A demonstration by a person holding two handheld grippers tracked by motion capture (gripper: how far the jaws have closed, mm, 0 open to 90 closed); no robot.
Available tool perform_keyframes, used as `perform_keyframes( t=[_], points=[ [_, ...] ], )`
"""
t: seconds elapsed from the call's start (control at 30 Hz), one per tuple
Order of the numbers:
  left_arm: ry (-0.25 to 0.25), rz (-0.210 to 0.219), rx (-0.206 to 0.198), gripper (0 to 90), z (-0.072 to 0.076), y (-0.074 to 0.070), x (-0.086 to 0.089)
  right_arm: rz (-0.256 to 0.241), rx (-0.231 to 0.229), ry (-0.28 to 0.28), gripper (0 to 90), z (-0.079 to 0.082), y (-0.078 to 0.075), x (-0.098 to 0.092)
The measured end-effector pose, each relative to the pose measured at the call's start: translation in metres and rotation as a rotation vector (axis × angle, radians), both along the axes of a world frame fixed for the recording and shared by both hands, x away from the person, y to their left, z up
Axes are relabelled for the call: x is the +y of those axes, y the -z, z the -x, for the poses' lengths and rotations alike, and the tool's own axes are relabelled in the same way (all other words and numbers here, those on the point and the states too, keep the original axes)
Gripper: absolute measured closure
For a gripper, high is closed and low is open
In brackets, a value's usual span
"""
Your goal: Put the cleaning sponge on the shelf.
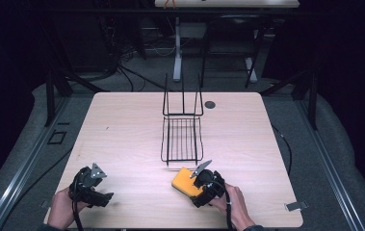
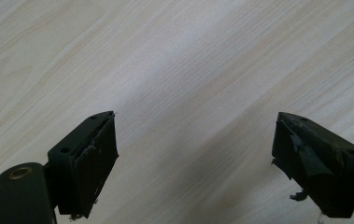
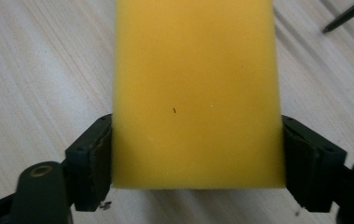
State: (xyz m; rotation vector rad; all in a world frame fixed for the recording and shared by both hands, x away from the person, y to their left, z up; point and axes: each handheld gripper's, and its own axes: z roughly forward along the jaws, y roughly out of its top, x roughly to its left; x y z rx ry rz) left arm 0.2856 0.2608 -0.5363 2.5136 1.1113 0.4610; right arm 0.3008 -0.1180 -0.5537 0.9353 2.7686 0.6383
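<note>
Yellow foam, the sponge [image 3: 194,93] looked light and soft; the right gripper [image 3: 195,161] clamped its long sides, left gripper [image 2: 195,158] gaped wide.

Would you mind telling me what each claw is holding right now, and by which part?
The right claw grips the yellow sponge by its two long sides, at the near end. The left claw is open and holds nothing.

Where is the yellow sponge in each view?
High view: sponge low centre, at the right gripper, just below the wire rack.
Right gripper view: sponge centre, between both fingers.
Left gripper view: bare table.
Shared landmark: the pale wood table.
</note>
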Motion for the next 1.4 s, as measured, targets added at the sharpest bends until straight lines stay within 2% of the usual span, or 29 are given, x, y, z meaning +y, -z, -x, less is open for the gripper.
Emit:
perform_keyframes(
  t=[0.23,0.3,0.67,1.2,1.4],
  points=[
    [0.003,-0.001,0.004,14.0,0.000,0.000,0.000,0.000,-0.014,-0.007,22.6,0.002,-0.005,0.000],
    [0.004,0.000,0.004,14.0,0.000,0.000,0.000,-0.014,-0.019,-0.007,22.7,0.002,-0.006,-0.001],
    [0.001,0.004,0.005,13.9,0.000,0.000,0.001,-0.028,-0.036,-0.031,23.1,0.009,-0.020,-0.001],
    [0.009,-0.010,0.011,14.1,0.001,0.001,0.000,-0.038,-0.060,-0.028,23.5,0.016,-0.034,-0.004],
    [0.002,0.000,0.006,14.1,0.001,0.001,0.000,-0.054,-0.070,-0.021,23.6,0.017,-0.040,-0.007]
  ],
)
